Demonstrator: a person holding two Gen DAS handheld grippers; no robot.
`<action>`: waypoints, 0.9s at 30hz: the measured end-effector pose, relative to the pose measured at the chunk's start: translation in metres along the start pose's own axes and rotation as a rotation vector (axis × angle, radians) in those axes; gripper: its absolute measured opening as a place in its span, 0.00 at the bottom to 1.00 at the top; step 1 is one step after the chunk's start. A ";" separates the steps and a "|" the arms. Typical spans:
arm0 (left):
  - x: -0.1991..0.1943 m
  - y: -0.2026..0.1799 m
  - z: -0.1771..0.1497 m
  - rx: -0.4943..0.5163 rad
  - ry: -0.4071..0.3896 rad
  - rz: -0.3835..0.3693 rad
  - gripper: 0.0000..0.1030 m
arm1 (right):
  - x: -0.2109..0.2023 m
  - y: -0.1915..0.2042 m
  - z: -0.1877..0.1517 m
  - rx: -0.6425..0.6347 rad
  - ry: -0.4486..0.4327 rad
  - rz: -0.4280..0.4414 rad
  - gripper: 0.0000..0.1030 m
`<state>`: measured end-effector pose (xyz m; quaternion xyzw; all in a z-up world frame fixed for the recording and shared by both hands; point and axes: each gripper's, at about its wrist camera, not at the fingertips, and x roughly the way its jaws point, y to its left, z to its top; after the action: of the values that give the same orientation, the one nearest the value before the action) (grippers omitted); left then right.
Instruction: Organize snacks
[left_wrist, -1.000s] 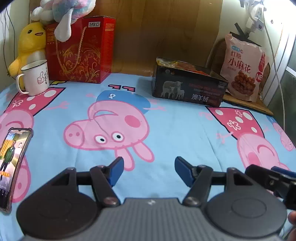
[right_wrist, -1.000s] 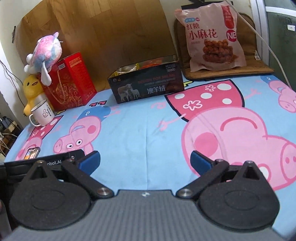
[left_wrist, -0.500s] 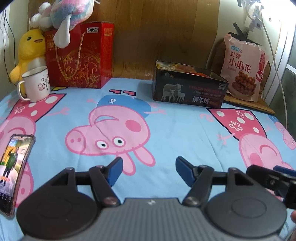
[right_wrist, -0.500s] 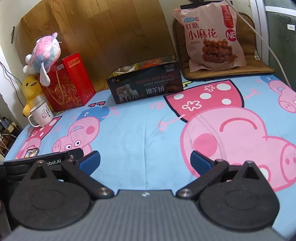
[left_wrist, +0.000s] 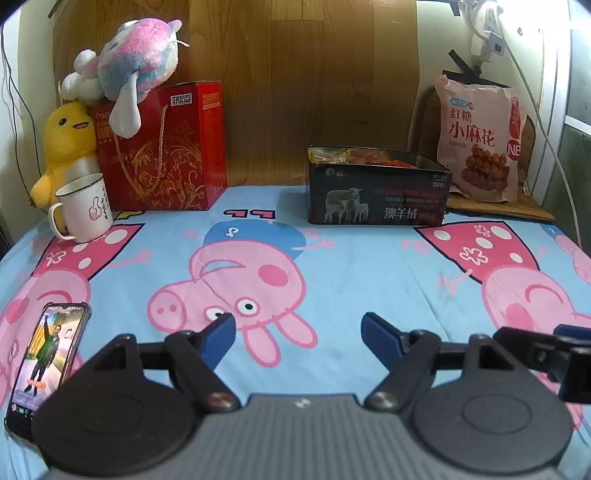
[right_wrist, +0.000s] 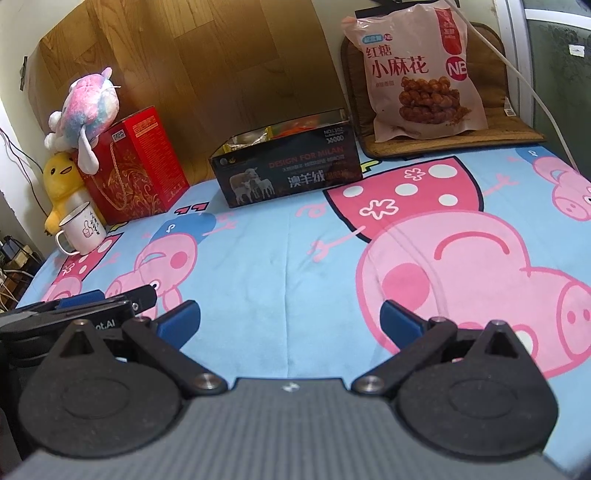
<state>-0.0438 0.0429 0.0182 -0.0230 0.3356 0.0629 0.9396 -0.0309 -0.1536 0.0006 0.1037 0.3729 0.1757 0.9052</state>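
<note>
The left tool (left_wrist: 298, 330) has just been opening, nothing between its jaws; the right tool (right_wrist: 290, 319) gapes empty too. The dark snack box (left_wrist: 376, 188) sits far ahead, the pink snack bag (left_wrist: 480, 138) far right.

A home, most likely a bedroom — the surface carrying everything is spread with a light-blue cartoon-pig sheet (left_wrist: 332, 266). Along its far edge, against a wood-panelled board (left_wrist: 295, 74), sit a yellow plush duck (left_wrist: 66, 144) and a pink-and-blue plush toy (left_wrist: 133, 70) atop a red gift box (left_wrist: 166, 155). A white enamel mug (left_wrist: 85, 210) stands at the far left corner, a phone (left_wrist: 44, 362) lies near the left edge — household clutter, with a power strip (left_wrist: 487, 33) hanging on the wall.
</note>
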 end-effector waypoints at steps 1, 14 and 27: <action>0.000 0.000 0.000 0.001 0.000 0.003 0.78 | 0.000 0.000 0.000 0.000 0.000 -0.001 1.00; -0.013 -0.002 0.000 0.032 -0.050 0.039 1.00 | -0.004 0.001 -0.002 -0.010 -0.006 0.004 1.00; -0.013 0.000 -0.001 0.037 -0.029 0.079 1.00 | -0.006 0.005 -0.003 -0.017 -0.007 0.008 1.00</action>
<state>-0.0543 0.0411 0.0251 0.0085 0.3236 0.0942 0.9415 -0.0386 -0.1511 0.0039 0.0980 0.3679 0.1822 0.9066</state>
